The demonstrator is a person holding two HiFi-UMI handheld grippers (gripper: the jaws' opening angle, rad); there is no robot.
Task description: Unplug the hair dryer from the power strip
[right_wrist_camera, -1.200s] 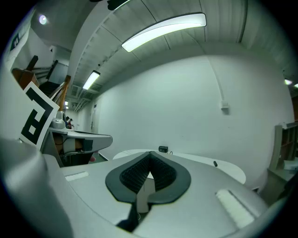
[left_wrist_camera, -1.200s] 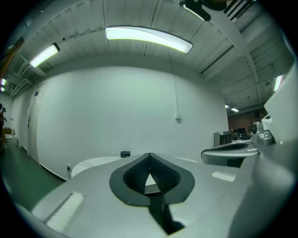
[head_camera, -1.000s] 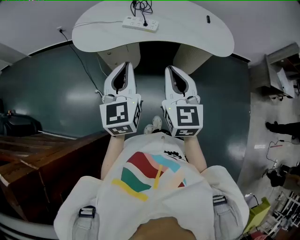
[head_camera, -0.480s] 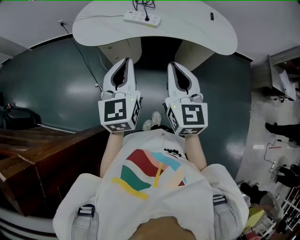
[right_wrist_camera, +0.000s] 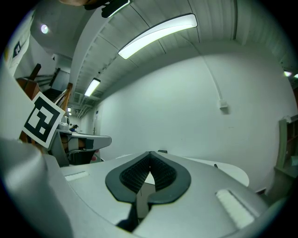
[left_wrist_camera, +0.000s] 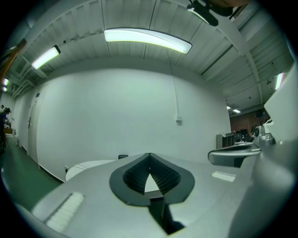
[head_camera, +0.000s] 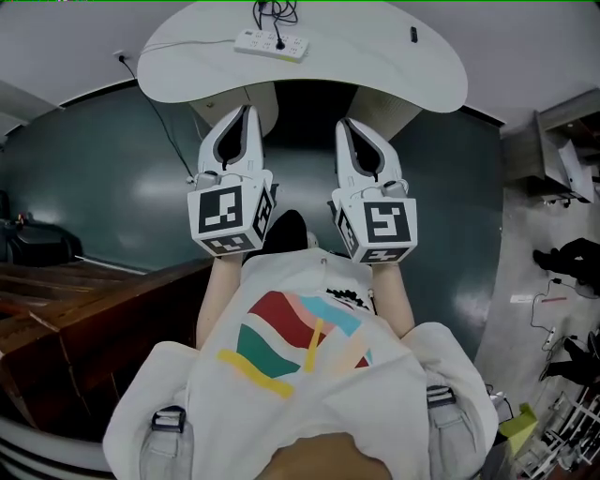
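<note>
The left tool (head_camera: 246, 111) and right tool (head_camera: 346, 124) are held side by side and level, each with its jaws pressed together and nothing between them; ahead of both tips lies the white tabletop (head_camera: 375, 70); on its far part, beyond the left tool and well apart from it, sits the strip (head_camera: 271, 44); a black plug (head_camera: 279, 43) is seated in it, its cord (head_camera: 274, 11) bunched just behind.
</note>
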